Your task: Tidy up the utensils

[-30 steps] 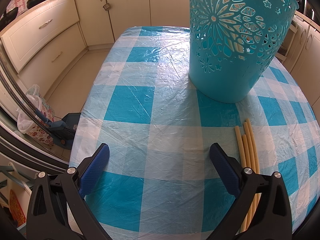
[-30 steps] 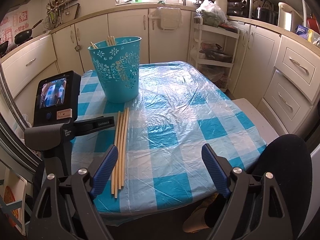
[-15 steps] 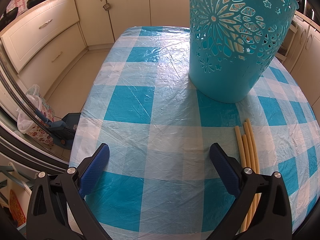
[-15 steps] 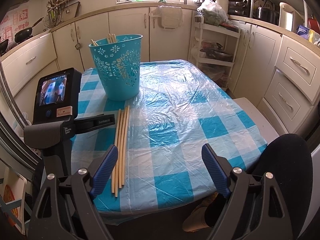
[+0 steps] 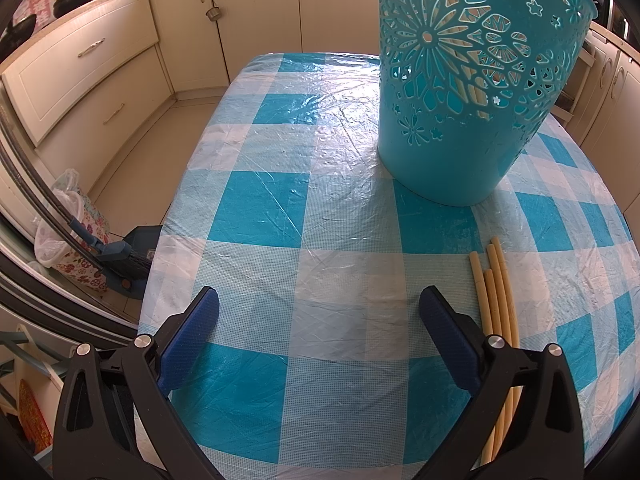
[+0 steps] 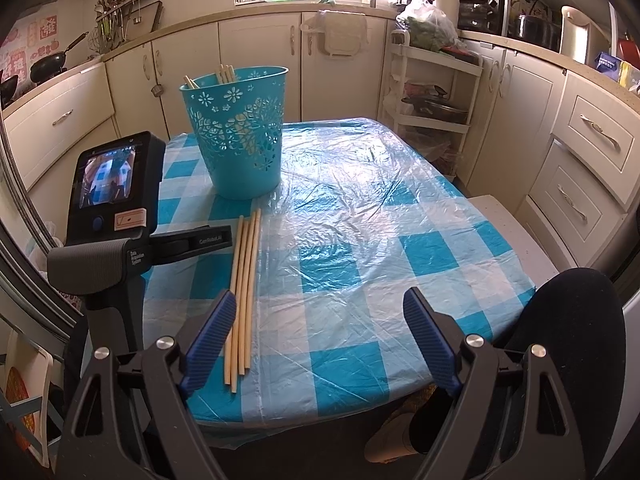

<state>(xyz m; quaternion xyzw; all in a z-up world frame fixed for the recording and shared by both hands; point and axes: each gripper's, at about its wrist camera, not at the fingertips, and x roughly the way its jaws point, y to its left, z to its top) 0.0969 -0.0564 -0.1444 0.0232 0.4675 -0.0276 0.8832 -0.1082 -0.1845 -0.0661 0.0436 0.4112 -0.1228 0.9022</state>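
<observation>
Four loose chopsticks [image 6: 242, 288] lie side by side on the table [image 6: 360, 240], at six o'clock from the basket [image 6: 240, 136] already holding others, likely awaiting pickup; left gripper [image 5: 318, 340] and right gripper [image 6: 316, 344] hover open, empty.

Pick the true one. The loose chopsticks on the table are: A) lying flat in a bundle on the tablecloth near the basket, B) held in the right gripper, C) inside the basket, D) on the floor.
A: the chopsticks lie side by side on the tablecloth, in front of the teal basket, gripped by nothing.
</observation>
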